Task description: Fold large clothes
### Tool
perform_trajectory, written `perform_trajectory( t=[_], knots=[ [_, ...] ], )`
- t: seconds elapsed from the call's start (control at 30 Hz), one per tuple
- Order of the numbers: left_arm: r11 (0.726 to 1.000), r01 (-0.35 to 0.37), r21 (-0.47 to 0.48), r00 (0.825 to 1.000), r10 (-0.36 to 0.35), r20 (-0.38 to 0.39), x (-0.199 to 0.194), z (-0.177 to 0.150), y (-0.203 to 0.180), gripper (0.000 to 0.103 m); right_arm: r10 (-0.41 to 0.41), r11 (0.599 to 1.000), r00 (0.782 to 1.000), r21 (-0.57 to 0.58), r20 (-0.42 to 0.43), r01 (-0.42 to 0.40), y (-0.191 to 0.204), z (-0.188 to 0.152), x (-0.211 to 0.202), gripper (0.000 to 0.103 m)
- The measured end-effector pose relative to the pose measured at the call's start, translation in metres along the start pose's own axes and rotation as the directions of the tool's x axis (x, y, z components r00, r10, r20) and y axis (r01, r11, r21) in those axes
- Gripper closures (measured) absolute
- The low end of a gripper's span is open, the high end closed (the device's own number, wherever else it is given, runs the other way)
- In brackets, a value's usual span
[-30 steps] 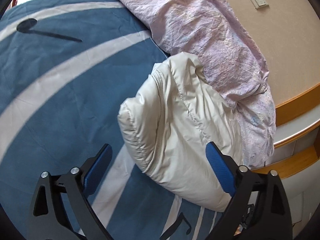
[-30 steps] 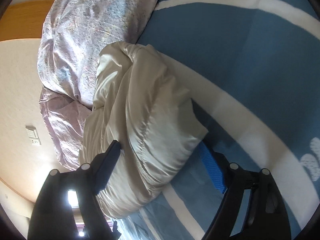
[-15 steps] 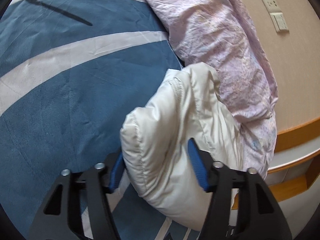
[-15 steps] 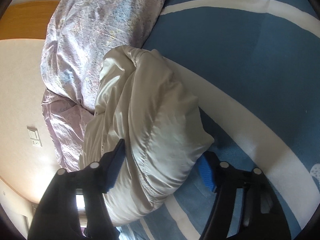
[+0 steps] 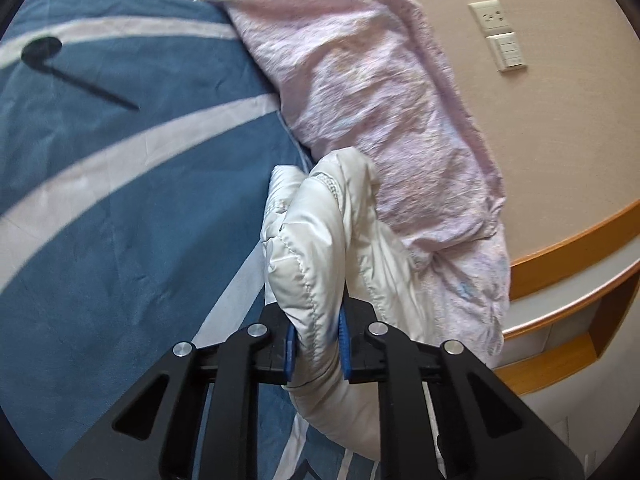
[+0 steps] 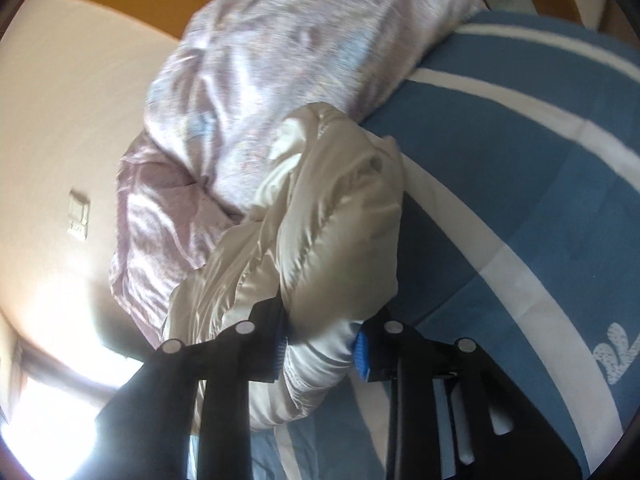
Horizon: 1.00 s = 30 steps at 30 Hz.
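Observation:
A cream padded jacket (image 5: pixel 320 248) lies bunched on a blue bedspread with white bands (image 5: pixel 120 208). My left gripper (image 5: pixel 318 346) is shut on one end of the jacket, its blue pads pinching a thick fold. In the right wrist view the same jacket (image 6: pixel 328 220) fills the middle, and my right gripper (image 6: pixel 320 350) is shut on its other end. The jacket hangs bundled between the two grippers, raised off the bedspread (image 6: pixel 520 200).
A crumpled pink floral quilt (image 5: pixel 380 100) lies beside the jacket against the beige wall; it also shows in the right wrist view (image 6: pixel 260 80). A wall socket and switch (image 5: pixel 500 36) sit above a wooden ledge (image 5: pixel 568 248). A bright window (image 6: pixel 60 400) glares at lower left.
Both grippers went from open around the jacket's ends to shut on them. The jacket has been squeezed and lifted from the bedspread, and both views have swung.

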<state>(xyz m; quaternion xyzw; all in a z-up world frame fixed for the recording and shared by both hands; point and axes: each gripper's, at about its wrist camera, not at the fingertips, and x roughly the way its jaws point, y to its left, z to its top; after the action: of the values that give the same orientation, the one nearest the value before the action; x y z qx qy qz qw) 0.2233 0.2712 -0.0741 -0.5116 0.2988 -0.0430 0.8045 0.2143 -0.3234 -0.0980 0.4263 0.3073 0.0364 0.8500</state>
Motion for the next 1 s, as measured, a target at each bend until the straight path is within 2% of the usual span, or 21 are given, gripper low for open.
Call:
perform_trajectory(
  t=[0.27, 0.5, 0.7, 0.8, 0.83, 0.87, 0.9, 0.97, 1.0],
  knots=[
    [1.000, 0.014, 0.002, 1.000, -0.014, -0.009, -0.051, -0.011, 0.020, 0.088, 0.005, 0.998, 0.998, -0.066, -0.059, -0.009, -0.006, -0.034, -0.031, 0.077],
    [1.000, 0.004, -0.026, 1.000, -0.004, -0.018, -0.077, -0.023, 0.039, 0.088, -0.007, 0.997, 0.996, -0.083, -0.085, 0.000, -0.014, -0.062, -0.053, 0.077],
    [0.999, 0.007, -0.049, 1.000, -0.007, 0.000, -0.097, -0.030, 0.050, 0.088, -0.057, 0.983, 0.994, -0.180, -0.090, 0.040, -0.008, -0.085, -0.068, 0.075],
    [0.999, -0.034, -0.029, 0.999, 0.034, 0.005, -0.098, -0.037, 0.055, 0.084, -0.137, 0.965, 0.987, -0.236, -0.084, 0.114, -0.014, -0.091, -0.070, 0.063],
    [0.999, -0.044, -0.023, 0.999, 0.045, 0.006, -0.098, -0.038, 0.057, 0.081, -0.166, 0.959, 0.983, -0.246, -0.075, 0.144, -0.016, -0.092, -0.071, 0.053],
    [0.998, -0.051, -0.020, 0.999, 0.051, 0.004, -0.097, -0.038, 0.058, 0.080, -0.219, 0.945, 0.975, -0.257, -0.036, 0.202, -0.017, -0.092, -0.075, 0.038],
    [0.999, -0.051, -0.014, 0.999, 0.051, 0.000, -0.097, -0.038, 0.059, 0.076, -0.262, 0.929, 0.965, -0.267, 0.014, 0.256, -0.016, -0.091, -0.080, 0.032],
    [0.998, -0.059, 0.012, 0.998, 0.059, 0.009, -0.099, -0.038, 0.059, 0.063, -0.342, 0.878, 0.926, -0.296, 0.157, 0.375, -0.007, -0.087, -0.095, 0.029],
    [0.997, -0.065, 0.030, 0.998, 0.064, 0.018, -0.100, -0.038, 0.058, 0.051, -0.363, 0.862, 0.909, -0.297, 0.204, 0.411, -0.002, -0.085, -0.098, 0.028]
  ],
)
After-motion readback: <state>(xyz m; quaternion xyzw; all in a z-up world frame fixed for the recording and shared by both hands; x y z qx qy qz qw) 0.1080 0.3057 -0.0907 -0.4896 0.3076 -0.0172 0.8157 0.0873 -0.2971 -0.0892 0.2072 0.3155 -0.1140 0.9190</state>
